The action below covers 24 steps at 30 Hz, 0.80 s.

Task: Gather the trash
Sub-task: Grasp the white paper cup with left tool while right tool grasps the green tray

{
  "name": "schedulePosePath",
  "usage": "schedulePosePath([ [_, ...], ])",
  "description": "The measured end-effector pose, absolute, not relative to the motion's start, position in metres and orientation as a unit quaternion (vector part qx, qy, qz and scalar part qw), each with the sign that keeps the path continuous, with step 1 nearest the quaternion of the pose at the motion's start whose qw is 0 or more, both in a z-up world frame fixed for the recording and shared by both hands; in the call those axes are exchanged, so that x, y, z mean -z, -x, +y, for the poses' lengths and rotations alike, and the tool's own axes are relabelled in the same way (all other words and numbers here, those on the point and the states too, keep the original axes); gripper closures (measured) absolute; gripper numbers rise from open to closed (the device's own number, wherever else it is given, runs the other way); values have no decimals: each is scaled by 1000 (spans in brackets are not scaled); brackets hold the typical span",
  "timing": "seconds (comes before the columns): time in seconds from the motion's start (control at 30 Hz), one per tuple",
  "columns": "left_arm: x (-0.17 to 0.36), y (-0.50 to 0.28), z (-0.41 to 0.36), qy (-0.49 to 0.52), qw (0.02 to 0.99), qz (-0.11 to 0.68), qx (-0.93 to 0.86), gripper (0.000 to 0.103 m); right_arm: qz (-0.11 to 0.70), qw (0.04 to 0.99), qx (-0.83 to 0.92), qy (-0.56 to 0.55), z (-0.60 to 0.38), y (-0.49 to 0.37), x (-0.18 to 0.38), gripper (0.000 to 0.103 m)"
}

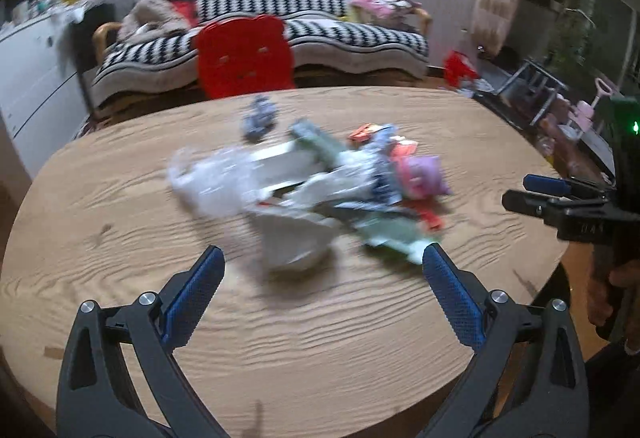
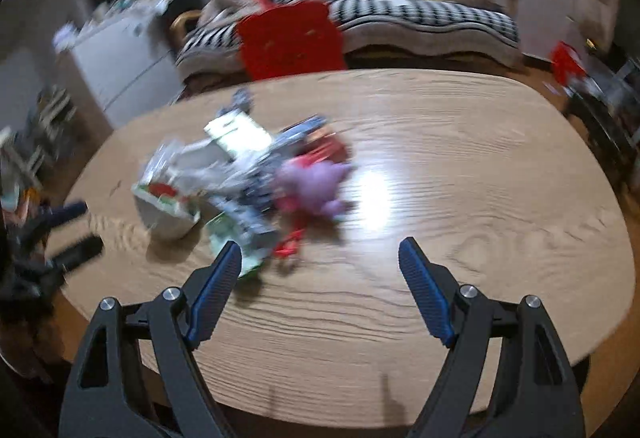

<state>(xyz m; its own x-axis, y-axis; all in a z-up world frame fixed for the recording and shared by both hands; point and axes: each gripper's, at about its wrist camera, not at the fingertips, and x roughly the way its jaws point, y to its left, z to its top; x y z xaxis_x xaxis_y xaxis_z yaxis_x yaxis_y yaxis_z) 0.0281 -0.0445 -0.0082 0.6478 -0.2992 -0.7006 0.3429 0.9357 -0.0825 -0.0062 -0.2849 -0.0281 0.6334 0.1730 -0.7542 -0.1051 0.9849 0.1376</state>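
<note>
The trash pile [image 1: 320, 190] lies blurred on the wooden table [image 1: 120, 238], just ahead of the left gripper [image 1: 320, 258], whose jaws stand spread and empty. The right gripper [image 2: 320, 254], also spread and empty, has the pile ahead to its left.

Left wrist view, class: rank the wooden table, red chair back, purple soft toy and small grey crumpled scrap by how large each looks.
1. wooden table
2. red chair back
3. purple soft toy
4. grey crumpled scrap

Blur and differing distances from the camera make the toy and scrap order less sure.
</note>
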Motion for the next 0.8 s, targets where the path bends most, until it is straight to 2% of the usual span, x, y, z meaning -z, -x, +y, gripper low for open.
schedulePosePath([
  [0.13, 22, -28, -24, -33, 903, 394, 170, 7, 434, 895, -104, -2, -255, -1, 43, 25],
  [0.33, 40, -43, -41, -66, 895, 399, 189, 7, 446, 885, -126, 32, -241, -5, 60, 25],
  [0.57, 79, -79, -62, -105, 885, 414, 185, 7, 461, 873, -147, 57, -228, -14, 82, 37],
  [0.8, 93, -103, -59, -77, 878, 434, 187, 7, 456, 871, -162, 83, -208, -25, 95, 41],
])
